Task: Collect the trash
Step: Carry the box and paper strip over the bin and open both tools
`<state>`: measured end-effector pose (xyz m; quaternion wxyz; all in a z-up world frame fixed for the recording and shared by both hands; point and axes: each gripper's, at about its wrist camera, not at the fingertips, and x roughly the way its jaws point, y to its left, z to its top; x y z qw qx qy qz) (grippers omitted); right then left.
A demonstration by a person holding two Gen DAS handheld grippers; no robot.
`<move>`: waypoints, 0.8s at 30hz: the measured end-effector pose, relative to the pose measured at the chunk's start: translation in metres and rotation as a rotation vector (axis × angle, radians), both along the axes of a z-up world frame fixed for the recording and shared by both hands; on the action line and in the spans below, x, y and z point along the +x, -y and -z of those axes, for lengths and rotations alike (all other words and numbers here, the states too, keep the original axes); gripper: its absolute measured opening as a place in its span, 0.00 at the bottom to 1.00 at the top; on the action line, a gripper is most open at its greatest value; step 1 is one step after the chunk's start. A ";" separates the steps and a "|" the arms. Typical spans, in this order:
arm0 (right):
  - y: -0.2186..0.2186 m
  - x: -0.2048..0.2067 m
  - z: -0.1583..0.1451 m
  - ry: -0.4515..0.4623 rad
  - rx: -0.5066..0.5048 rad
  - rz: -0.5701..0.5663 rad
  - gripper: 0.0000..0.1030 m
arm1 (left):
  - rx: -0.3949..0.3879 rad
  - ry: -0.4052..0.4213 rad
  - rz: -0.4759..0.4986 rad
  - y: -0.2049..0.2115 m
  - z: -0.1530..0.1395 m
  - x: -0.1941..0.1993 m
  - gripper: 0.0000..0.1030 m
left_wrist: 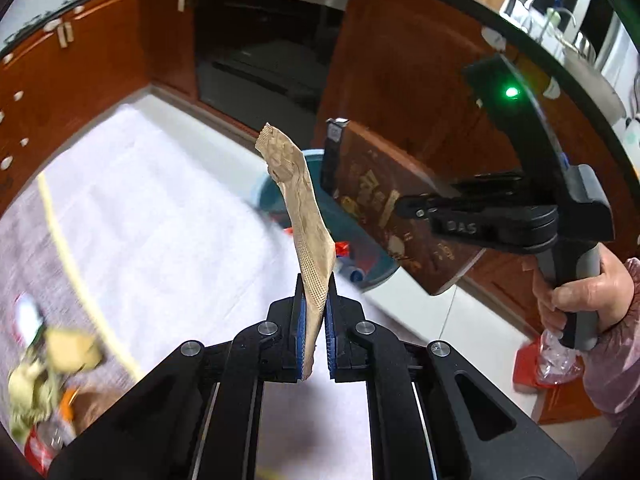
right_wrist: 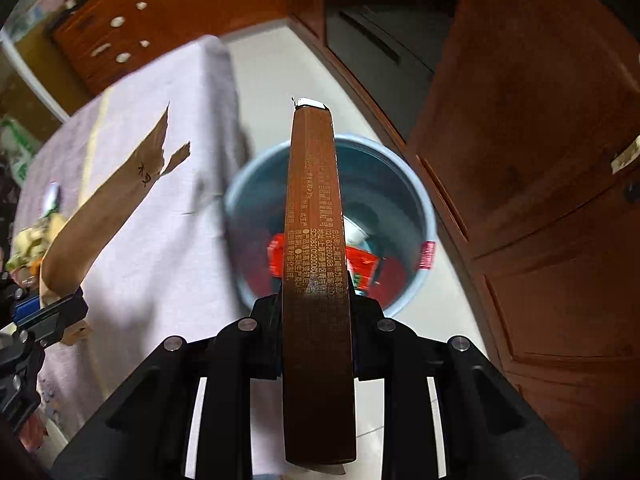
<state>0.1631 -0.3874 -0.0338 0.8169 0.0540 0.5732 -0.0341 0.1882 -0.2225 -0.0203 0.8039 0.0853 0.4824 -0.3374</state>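
Note:
My left gripper (left_wrist: 316, 320) is shut on the lower end of a torn strip of brown paper bag (left_wrist: 304, 216), which stands up over the table edge. My right gripper (right_wrist: 316, 292) is shut on a flat brown printed box (right_wrist: 314, 208), held edge-on above a round light-blue bin (right_wrist: 404, 164) on the floor. Red wrappers (right_wrist: 362, 266) lie in the bin's bottom. In the left wrist view the right gripper (left_wrist: 404, 208) holds the box (left_wrist: 380, 208) over the bin (left_wrist: 270, 194). In the right wrist view the left gripper (right_wrist: 68, 308) and its paper (right_wrist: 108, 208) are at far left.
A table with a pale cloth (left_wrist: 160, 208) stands left of the bin. Crumpled paper and wrappers (left_wrist: 48, 360) and a red-labelled bottle (left_wrist: 40, 436) lie on it. Reddish wood cabinets (right_wrist: 540, 160) and a dark oven (left_wrist: 264, 40) line the floor. A person's hand (left_wrist: 580, 292) grips the right handle.

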 end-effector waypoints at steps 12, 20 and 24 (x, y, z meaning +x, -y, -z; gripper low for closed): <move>0.044 0.044 0.040 -0.080 0.011 0.013 0.21 | 0.035 -0.082 0.054 0.079 0.047 0.047 0.10; 0.063 0.045 0.035 -0.051 0.072 0.037 0.64 | 0.080 -0.053 0.011 0.089 0.057 0.061 0.71; 0.064 0.044 0.028 -0.034 0.072 0.049 0.75 | 0.068 -0.061 -0.013 0.079 0.056 0.065 0.86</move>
